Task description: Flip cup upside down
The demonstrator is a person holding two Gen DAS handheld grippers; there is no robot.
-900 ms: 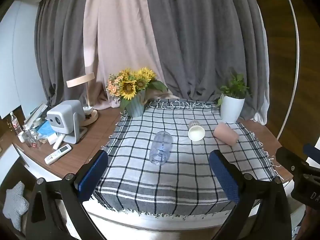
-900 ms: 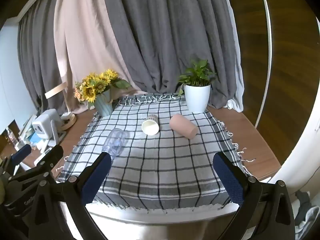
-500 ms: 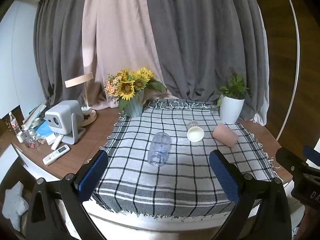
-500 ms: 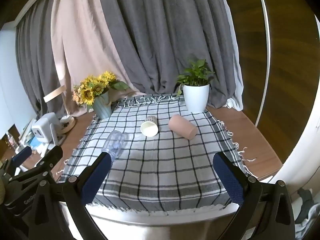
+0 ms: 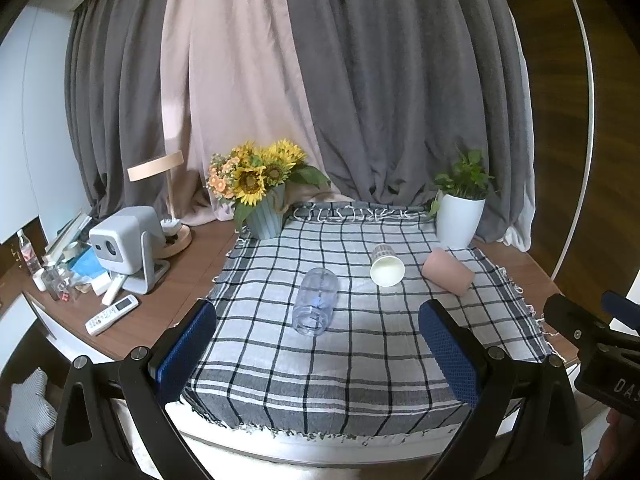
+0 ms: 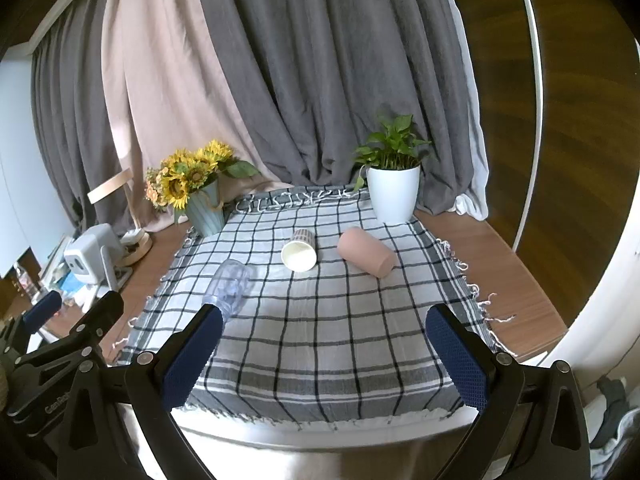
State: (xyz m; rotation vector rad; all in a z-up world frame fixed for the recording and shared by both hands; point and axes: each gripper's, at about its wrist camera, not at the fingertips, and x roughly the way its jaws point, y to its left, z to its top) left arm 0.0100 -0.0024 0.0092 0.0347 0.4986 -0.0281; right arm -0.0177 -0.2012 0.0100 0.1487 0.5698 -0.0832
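Cups (image 5: 315, 303) of clear plastic, paper, pink lie sideways.

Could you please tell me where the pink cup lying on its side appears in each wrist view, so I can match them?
Left wrist: pink cup lies right of centre, below the white plant pot.
Right wrist: pink cup lies just right of centre, below the same white plant pot.
Shared landmark: the white paper cup immediately to its left.

Count: 3 cups — clear cup (image 5: 315, 303), paper cup (image 5: 386, 265), pink cup (image 5: 448, 271); 2 potted plants — sunflower vase (image 5: 265, 219), white plant pot (image 5: 458, 218).
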